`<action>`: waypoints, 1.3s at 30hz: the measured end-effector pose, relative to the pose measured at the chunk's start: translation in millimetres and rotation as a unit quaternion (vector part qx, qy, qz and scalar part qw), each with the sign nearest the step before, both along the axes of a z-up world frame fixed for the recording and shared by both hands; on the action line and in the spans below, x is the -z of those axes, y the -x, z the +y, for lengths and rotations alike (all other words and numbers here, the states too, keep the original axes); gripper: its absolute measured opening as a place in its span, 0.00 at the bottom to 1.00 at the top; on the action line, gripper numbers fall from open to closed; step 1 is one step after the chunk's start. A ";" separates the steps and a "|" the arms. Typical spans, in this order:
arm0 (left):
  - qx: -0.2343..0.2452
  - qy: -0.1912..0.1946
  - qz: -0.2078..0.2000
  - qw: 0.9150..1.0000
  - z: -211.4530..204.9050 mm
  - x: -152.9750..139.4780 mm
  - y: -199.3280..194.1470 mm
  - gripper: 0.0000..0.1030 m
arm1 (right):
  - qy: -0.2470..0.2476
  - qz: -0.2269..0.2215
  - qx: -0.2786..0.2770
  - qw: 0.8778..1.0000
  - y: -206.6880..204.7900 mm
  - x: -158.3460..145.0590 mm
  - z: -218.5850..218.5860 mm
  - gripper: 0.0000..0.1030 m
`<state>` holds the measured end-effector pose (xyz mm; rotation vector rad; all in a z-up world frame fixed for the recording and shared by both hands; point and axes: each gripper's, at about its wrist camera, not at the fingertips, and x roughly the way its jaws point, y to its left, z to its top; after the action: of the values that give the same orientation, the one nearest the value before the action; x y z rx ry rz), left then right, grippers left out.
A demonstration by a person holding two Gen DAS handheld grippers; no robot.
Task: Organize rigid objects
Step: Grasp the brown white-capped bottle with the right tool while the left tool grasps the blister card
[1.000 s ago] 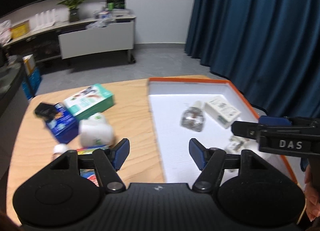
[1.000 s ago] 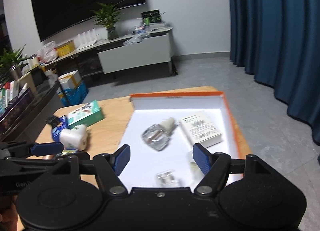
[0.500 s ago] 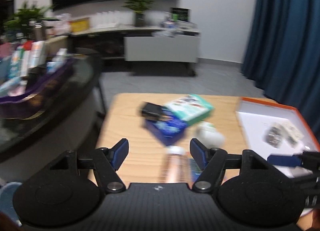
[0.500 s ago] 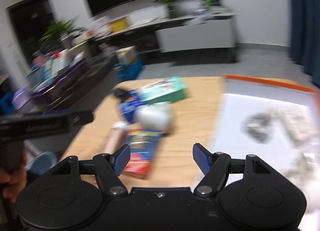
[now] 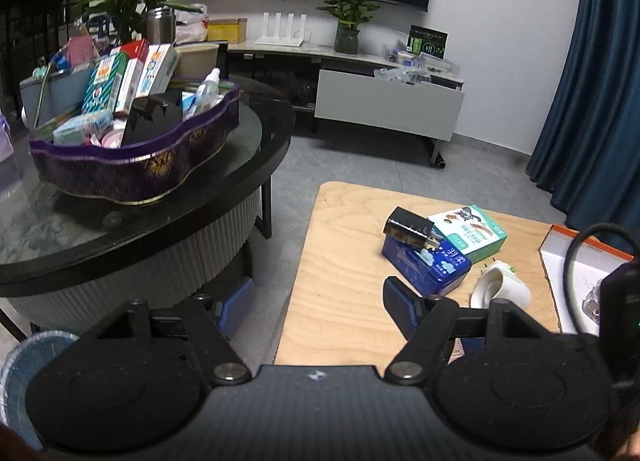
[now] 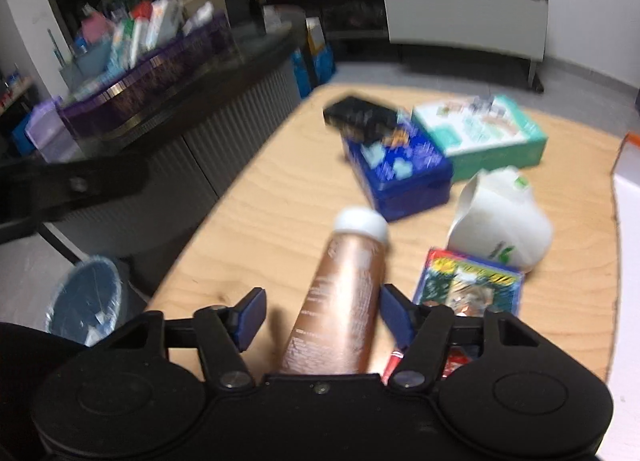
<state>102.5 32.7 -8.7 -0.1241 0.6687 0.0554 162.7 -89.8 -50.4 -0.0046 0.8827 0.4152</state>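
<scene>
Right gripper [image 6: 322,311] swung from tray [image 5: 554,251] to table [image 6: 260,217] clutter; jaws closing around copper bottle [image 6: 344,297], lying flat, not yet pinched. Left gripper [image 5: 316,311] opening, nothing between, off table edge. Judged: bottle pick next.

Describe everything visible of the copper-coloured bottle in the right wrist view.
The copper-coloured bottle is a slim, shiny tube with a white rounded cap at its far end and fine pale print, blurred. It lies flat on the wooden table, between the right hand-held gripper's closing jaws; the pads do not yet press it. Its near end is hidden.
</scene>
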 end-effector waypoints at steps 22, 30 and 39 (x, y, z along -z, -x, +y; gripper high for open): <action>0.104 0.036 0.055 0.992 -80.7 47.3 -7.9 0.71 | -0.045 -0.086 0.123 0.988 68.1 -53.3 -146.8 0.43; 0.102 0.034 0.078 0.991 -138.3 64.9 -23.4 0.88 | -0.059 -0.093 0.159 0.981 78.7 -50.5 -179.5 0.43; 0.117 -0.006 0.078 0.990 -142.6 70.3 -25.3 0.60 | -0.076 -0.113 0.172 0.976 86.4 -60.5 -202.1 0.43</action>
<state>127.8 -109.8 -78.9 -0.0288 0.8360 -0.1575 76.2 -292.0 10.1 0.2354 0.6090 0.1526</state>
